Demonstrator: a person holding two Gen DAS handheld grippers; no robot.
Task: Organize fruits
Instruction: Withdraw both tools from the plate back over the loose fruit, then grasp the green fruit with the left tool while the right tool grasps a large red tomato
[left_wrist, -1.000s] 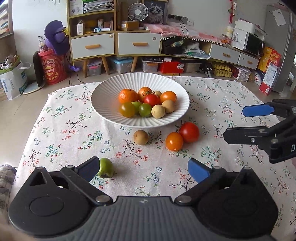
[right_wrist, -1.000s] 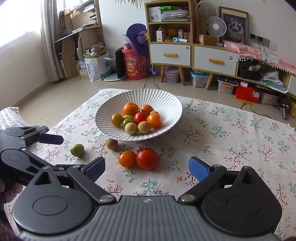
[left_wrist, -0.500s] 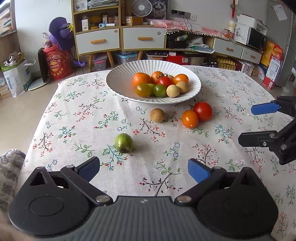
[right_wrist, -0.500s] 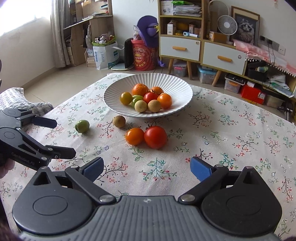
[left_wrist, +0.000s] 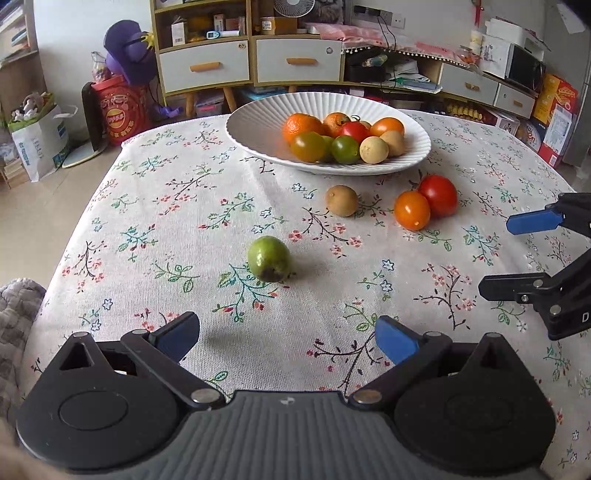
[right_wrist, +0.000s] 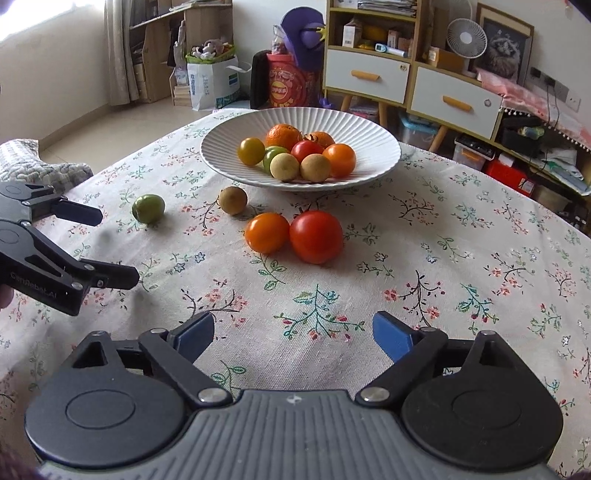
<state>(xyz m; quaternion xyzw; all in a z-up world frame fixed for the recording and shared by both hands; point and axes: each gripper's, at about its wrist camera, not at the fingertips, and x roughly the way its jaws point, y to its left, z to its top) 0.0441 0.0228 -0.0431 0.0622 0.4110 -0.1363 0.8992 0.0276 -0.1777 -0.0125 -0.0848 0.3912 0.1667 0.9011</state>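
A white ribbed plate (left_wrist: 258, 136) (right_wrist: 369, 136) holds several small fruits: oranges, tomatoes, green and tan ones. On the flowered cloth lie a green fruit (left_wrist: 268, 258) (right_wrist: 148, 208), a tan fruit (left_wrist: 341, 200) (right_wrist: 232, 200), an orange tomato (left_wrist: 412, 210) (right_wrist: 266, 232) and a red tomato (left_wrist: 438, 195) (right_wrist: 316, 236). My left gripper (left_wrist: 288, 338) (right_wrist: 118, 247) is open, a short way before the green fruit. My right gripper (right_wrist: 293, 334) (left_wrist: 513, 254) has its jaws closing, nothing between them, short of the two tomatoes.
The table (left_wrist: 166, 206) is covered by a floral cloth; its far edge runs just behind the plate. Beyond it stand cabinets (right_wrist: 406, 85) with drawers, a red bucket (left_wrist: 118, 107) and bags on the floor. A grey knitted cloth (right_wrist: 40, 170) lies at the left edge.
Both grippers have come down and forward toward the loose fruits, which look larger and nearer. The right gripper's jaws stand a little narrower than before.
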